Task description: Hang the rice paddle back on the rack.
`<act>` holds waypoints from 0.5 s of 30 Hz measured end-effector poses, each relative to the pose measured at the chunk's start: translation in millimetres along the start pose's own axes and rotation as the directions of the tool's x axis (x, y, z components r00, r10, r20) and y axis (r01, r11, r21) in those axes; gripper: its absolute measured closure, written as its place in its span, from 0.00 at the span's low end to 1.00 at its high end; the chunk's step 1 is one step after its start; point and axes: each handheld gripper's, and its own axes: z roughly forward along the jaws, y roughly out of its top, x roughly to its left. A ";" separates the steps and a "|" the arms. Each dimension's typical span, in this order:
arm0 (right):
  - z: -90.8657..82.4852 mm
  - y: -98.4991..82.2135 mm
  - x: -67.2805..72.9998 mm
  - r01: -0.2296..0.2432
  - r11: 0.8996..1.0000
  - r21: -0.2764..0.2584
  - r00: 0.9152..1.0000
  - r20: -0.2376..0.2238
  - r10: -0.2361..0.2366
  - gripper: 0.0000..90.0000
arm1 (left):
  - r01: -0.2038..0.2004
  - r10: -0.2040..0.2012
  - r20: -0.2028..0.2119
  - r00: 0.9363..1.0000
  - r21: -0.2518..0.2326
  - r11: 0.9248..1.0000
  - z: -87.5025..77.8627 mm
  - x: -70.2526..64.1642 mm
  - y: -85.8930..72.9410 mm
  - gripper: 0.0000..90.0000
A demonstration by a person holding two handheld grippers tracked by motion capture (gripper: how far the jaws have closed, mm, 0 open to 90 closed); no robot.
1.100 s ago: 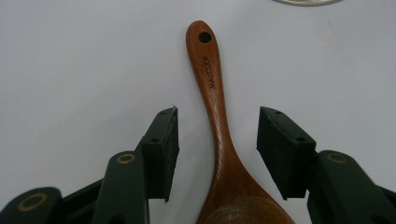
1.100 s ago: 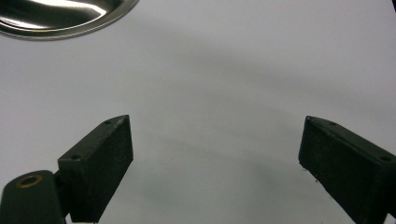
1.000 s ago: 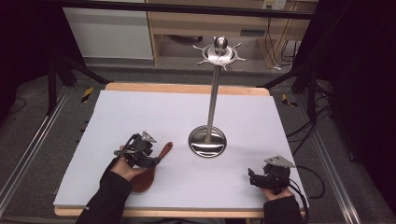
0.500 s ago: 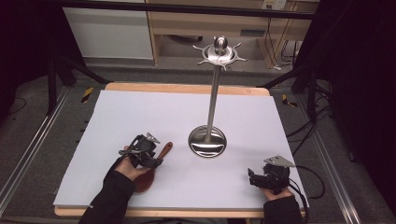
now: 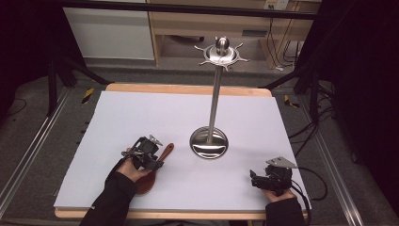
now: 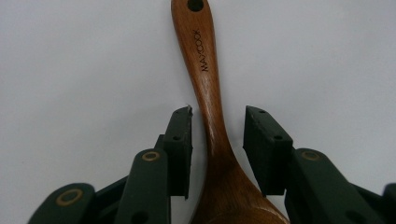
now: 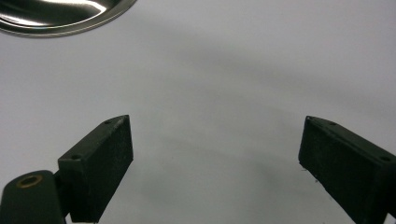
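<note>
Closing on wooden spoon (image 6: 211,116), not yet clamped
Left gripper (image 6: 217,128) jaws narrowing, gaps both sides; off-centre squeeze could twist handle toward 1 o'clock.

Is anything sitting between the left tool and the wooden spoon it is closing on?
Nothing visible. In the left gripper view the wooden spoon lies on the white table cover with its neck between the jaws of the left tool, which have just been closing; small gaps still show at both pads.

Left tool (image 6: 217,135) jaws just closing partway; right tool (image 7: 215,158) agape.
</note>
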 end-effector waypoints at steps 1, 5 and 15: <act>0.0 0.0 0.0 0.000 1.000 0.000 1.000 0.000 0.000 0.11 | 0.001 -0.001 -0.002 1.000 0.002 1.000 0.5 0.2 0.0 0.70; 0.0 0.0 0.4 -0.005 1.000 0.000 1.000 -0.002 0.005 0.11 | 0.007 -0.007 -0.006 1.000 0.010 1.000 2.2 0.1 0.3 0.74; 0.4 0.1 0.2 0.000 1.000 0.004 1.000 -0.006 0.000 0.11 | 0.014 -0.014 -0.011 1.000 0.025 1.000 4.0 -0.5 2.5 0.79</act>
